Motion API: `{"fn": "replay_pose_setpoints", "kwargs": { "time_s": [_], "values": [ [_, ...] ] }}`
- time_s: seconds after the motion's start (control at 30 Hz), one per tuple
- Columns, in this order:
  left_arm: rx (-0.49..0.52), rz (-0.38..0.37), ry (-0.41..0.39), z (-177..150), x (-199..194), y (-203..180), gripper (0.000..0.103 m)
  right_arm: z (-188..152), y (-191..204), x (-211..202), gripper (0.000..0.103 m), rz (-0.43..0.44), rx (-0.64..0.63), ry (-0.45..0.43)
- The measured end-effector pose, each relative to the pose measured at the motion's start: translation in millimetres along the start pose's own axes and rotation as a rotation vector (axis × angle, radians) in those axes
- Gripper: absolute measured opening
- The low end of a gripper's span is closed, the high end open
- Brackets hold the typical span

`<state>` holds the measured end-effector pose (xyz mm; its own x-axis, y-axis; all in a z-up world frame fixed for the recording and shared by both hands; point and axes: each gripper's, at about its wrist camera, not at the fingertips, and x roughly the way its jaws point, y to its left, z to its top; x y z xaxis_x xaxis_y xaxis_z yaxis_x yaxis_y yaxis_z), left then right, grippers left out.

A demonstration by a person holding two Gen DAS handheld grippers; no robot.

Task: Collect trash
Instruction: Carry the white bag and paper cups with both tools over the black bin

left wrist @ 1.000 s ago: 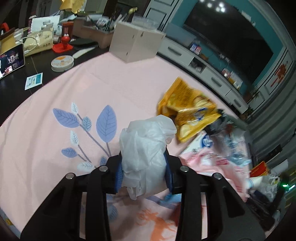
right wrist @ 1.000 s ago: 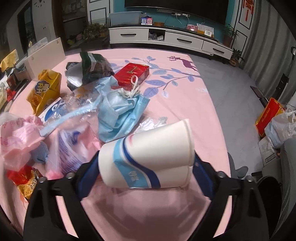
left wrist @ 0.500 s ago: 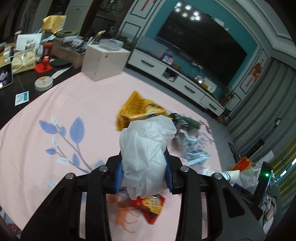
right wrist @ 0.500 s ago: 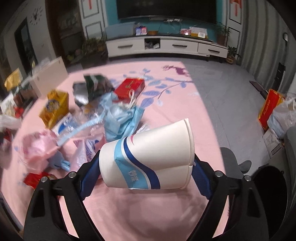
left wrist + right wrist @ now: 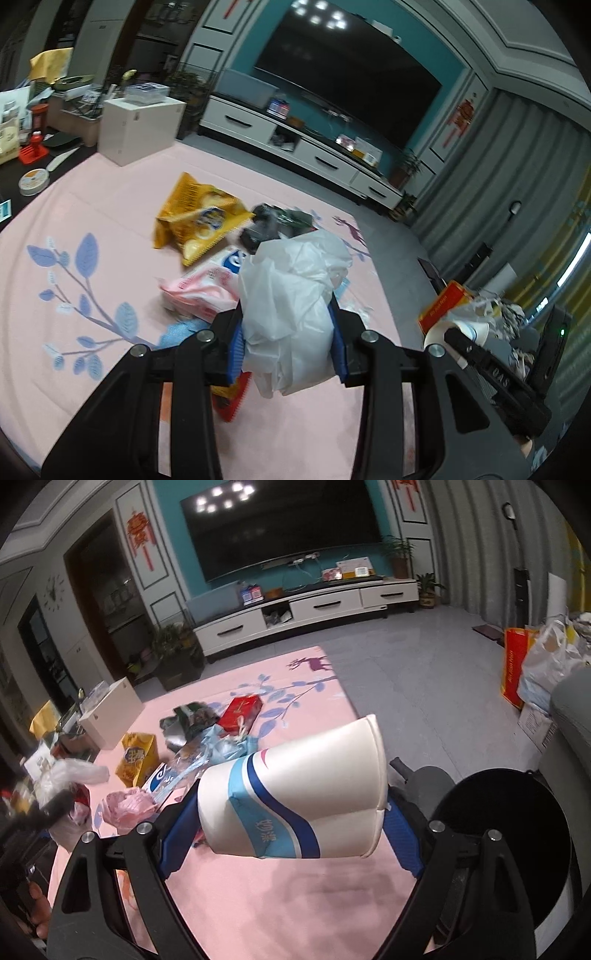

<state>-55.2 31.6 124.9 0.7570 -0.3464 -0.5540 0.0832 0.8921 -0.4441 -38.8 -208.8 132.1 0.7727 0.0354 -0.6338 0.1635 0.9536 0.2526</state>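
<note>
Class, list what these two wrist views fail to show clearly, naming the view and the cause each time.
- Left wrist view: trash behind the white plastic bag, hidden by it.
- Right wrist view: black bin, its inside too dark, its side cut by the edge.
- Right wrist view: paper cup, its mouth turned away.
- Right wrist view: left gripper, blurred.

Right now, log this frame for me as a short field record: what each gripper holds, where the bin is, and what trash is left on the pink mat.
left gripper: shut on a crumpled white plastic bag
right gripper: shut on a flattened white paper cup with blue stripes, lying sideways between the pads
bin: round black trash bin, open, at lower right of the right wrist view
left on pink mat: yellow snack bag, red box, pink wrapper, dark foil bag
</note>
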Motion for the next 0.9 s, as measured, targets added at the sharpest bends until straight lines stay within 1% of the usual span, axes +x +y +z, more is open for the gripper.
{"fn": "replay_pose_setpoints", "kwargs": {
  "time_s": [0.2, 0.37, 0.43, 0.57, 0.7, 0.83, 0.9],
  "values": [
    [0.06, -0.031, 0.015, -12, 0, -28, 0.038, 5, -12, -23, 0.087, -0.026, 0.041, -0.068],
    [0.147, -0.096, 0.036, -30, 1, -66, 0.039, 11, -27, -43, 0.087, -0.033, 0.076, -0.116],
    [0.18, -0.126, 0.056, -38, 4, -81, 0.039, 13, -37, -54, 0.087, -0.042, 0.106, -0.141],
    [0.231, -0.148, 0.082, -50, 13, -110, 0.039, 16, -60, -72, 0.087, -0.08, 0.158, -0.181],
    [0.283, -0.193, 0.119, -64, 25, -142, 0.039, 17, -86, -84, 0.087, -0.109, 0.214, -0.207],
    [0.317, -0.214, 0.123, -74, 31, -173, 0.039, 15, -112, -95, 0.087, -0.135, 0.271, -0.219],
    [0.332, -0.236, 0.129, -79, 35, -187, 0.039, 14, -121, -99, 0.087, -0.154, 0.291, -0.225]
  ]
}}
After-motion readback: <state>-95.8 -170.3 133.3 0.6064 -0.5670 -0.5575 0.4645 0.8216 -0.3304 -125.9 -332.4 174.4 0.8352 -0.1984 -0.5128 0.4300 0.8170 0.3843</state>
